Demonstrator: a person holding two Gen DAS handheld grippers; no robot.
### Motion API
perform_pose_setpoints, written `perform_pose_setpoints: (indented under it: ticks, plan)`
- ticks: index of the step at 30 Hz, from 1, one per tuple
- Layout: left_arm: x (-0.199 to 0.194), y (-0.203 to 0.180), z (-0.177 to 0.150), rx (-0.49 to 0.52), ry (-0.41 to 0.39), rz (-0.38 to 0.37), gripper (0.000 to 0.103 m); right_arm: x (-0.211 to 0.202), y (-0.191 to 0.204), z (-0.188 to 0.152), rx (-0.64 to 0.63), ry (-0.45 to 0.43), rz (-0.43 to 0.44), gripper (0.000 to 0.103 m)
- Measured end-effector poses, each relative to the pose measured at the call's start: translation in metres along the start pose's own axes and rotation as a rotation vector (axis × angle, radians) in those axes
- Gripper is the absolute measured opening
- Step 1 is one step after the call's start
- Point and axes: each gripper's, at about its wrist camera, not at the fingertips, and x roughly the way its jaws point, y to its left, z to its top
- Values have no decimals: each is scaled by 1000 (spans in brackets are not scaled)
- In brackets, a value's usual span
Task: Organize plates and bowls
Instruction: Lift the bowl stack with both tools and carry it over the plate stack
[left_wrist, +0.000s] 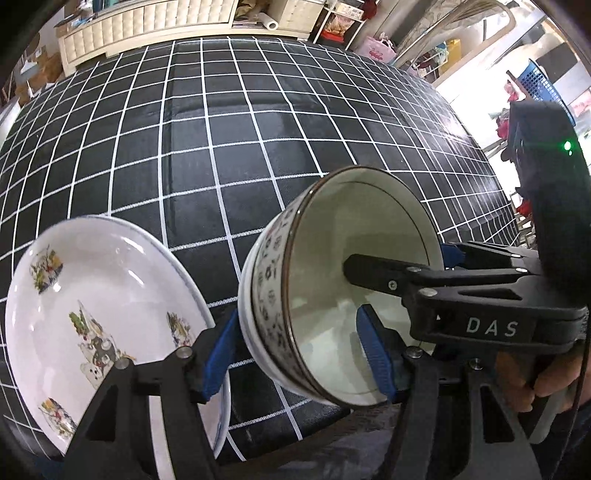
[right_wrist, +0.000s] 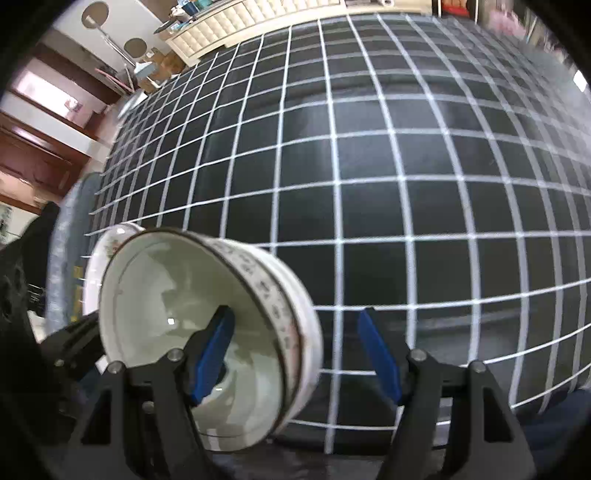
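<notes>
The left gripper (left_wrist: 297, 325) points steeply down with its jaws spread. The near wall of the bowl (left_wrist: 332, 240) stands between its blue pads (left_wrist: 218, 354). One pad is outside the patterned wall and the other is down inside the white hollow. Neither looks pressed against the china, so there is no pinch here.

The right gripper (left_wrist: 399, 258) comes in from the opposite side and straddles the far wall the same way, with one black finger reaching into the bowl and the other outside it. Its own camera shows those jaws spread as well. One pad sits inside the bowl and the other is out over the cloth, well clear of the wall. A hand (left_wrist: 535, 376) is wrapped round its handle.

The bowl sits near the front edge of the table, on a black tablecloth (left_wrist: 221, 147) ruled with a white grid. It has a dark rim line and a band of dark figures round the outside. A second white edge shows beneath it, perhaps another bowl nested under it, though I cannot be sure.

Just to the bowl's left lies a white plate (left_wrist: 99, 295) with small coloured pictures, flat on the cloth and close to the bowl. A second rim shows under the plate too.

Behind the table runs a cream padded sideboard (left_wrist: 147, 22), and off to the right is a blue basket (left_wrist: 535, 81).
</notes>
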Motion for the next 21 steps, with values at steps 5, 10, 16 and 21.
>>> perform_pose_setpoints:
  ticks: [5,10,16,21]
  plan:
    - [4,-9,1,32,7,41,61,-3,4,-8,-17,6,-16,72]
    - [8,-20,0,60,9,90,61,-5,10,-11,-4,13,-1,60]
    - [18,-36,2,57,6,141,61,-7,8,-12,25,-7,12,55]
    - [19,-42,3,27,3,155,60,-9,6,-13,38,-13,7,52]
